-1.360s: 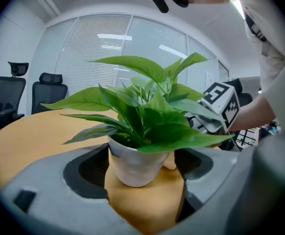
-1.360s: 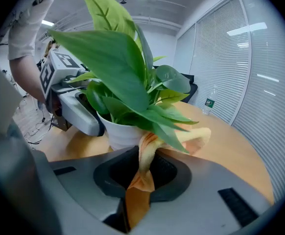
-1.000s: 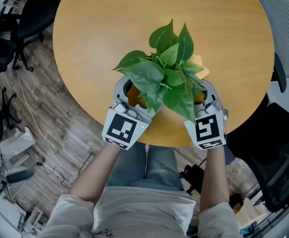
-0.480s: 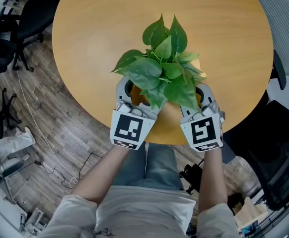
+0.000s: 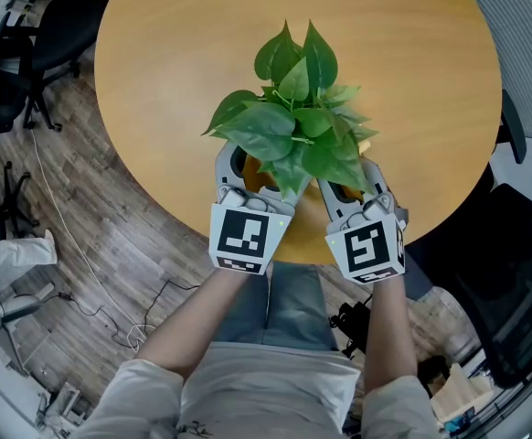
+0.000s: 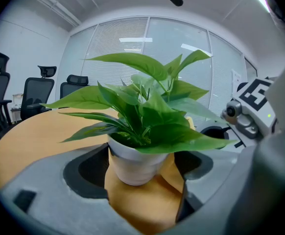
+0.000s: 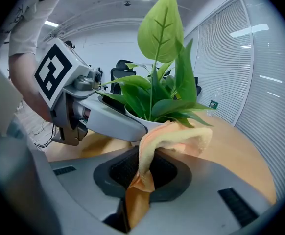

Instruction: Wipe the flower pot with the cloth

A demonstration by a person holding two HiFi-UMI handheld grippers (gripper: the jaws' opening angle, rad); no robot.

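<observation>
The round wooden bench [image 5: 156, 80] carries the white flower pot [image 6: 132, 163], with the bench's near edge close on your side of the pot. The pot's broad green leaves [image 5: 293, 126] spread over both of your tools. Your left claw [image 6: 140, 175] is released, its jaws wide apart with the pot upright between them. Bare bench shows between the pot and the right-hand jaw; whether the other jaw touches the pot is unclear. Your right claw [image 7: 140, 180] sits just right of the pot, clenched on the orange cloth [image 7: 177, 136], whose free end rises from the jaws and folds over against the pot's rim, under the leaves
</observation>
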